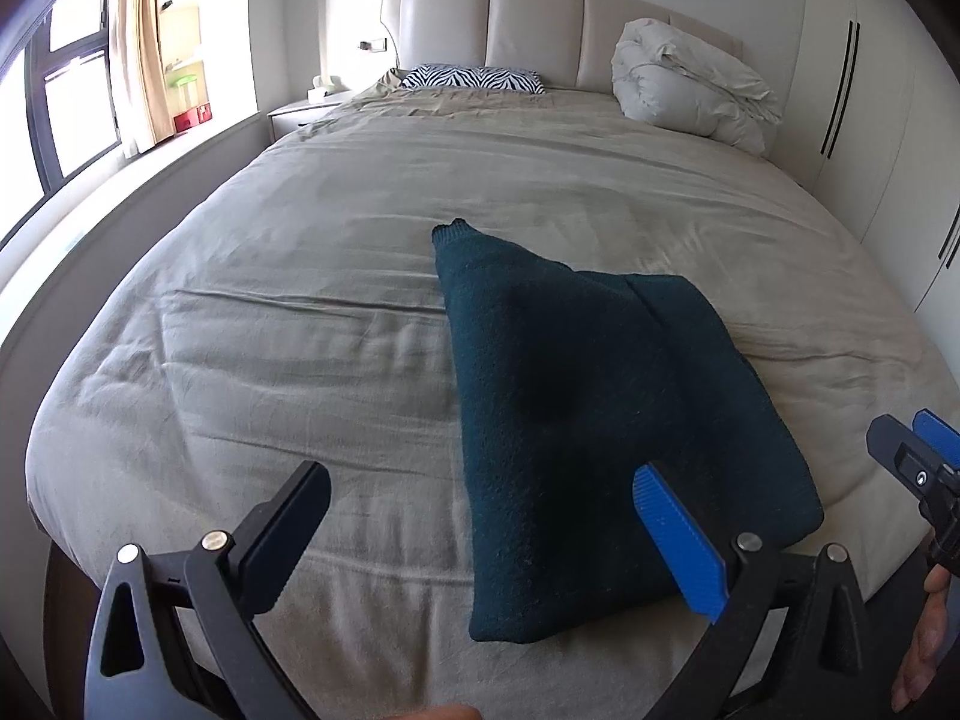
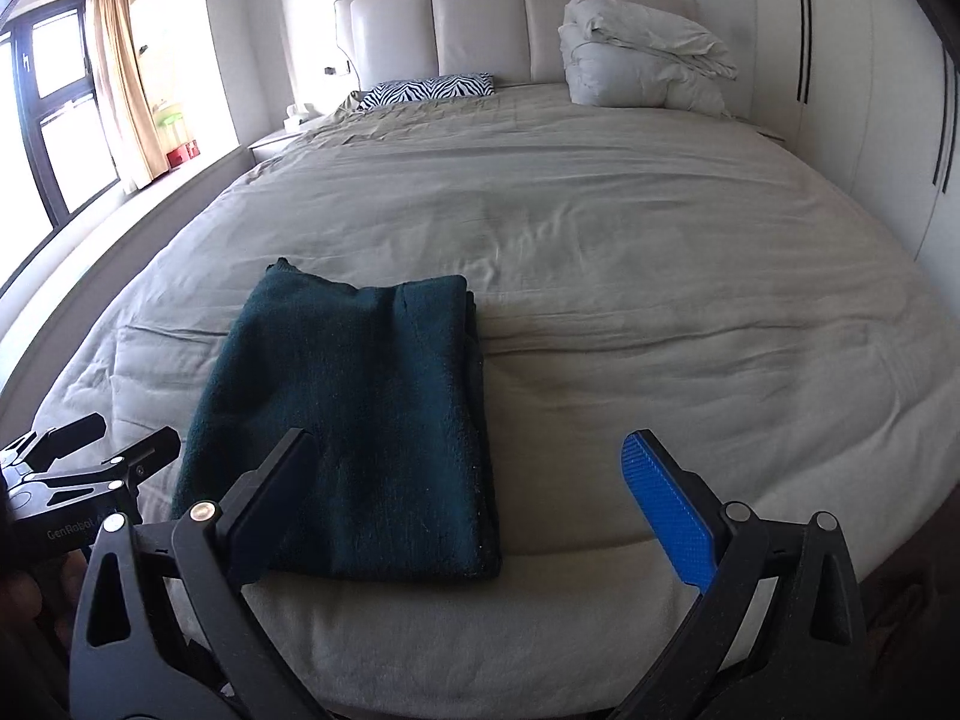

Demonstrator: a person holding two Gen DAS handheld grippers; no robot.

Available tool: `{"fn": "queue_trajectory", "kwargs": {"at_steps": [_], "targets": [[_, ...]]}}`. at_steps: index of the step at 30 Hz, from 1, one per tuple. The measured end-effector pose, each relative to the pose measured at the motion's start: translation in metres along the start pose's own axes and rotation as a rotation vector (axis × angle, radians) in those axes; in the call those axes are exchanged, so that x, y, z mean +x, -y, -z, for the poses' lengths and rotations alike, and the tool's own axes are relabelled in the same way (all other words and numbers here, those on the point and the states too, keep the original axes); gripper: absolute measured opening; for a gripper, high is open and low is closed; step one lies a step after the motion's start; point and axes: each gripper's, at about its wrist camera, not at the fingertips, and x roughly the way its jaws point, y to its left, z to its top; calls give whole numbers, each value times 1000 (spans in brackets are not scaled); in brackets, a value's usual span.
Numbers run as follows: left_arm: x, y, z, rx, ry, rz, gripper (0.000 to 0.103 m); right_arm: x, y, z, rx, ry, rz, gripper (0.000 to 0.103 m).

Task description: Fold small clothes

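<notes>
A dark teal knitted garment (image 1: 570,390) lies folded into a rough rectangle on the beige bed sheet (image 1: 270,312), near the bed's front edge. One narrow part of it sticks out toward the headboard. My left gripper (image 1: 480,473) is open just in front of the garment's near edge, with its blue pad (image 1: 672,534) over the near right corner and nothing held. In the right wrist view the garment (image 2: 360,396) sits left of centre. My right gripper (image 2: 468,439) is open and empty, with its black finger (image 2: 282,480) over the garment's near edge. The left gripper (image 2: 129,429) shows at the far left.
At the head of the bed are a zebra-print pillow (image 1: 474,78), a bundled white duvet (image 1: 690,84) and a padded headboard (image 1: 534,18). White wardrobe doors (image 1: 870,120) line the right side. A window with a curtain (image 1: 138,48) and a low ledge run along the left.
</notes>
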Motion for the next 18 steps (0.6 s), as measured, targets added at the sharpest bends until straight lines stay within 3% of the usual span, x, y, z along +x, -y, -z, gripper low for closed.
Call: {"fn": "queue_trajectory", "kwargs": {"at_steps": [18], "targets": [[11,-2,4,-2,-29,-15,103,11,-2,8,6,-30,-5,103]]}}
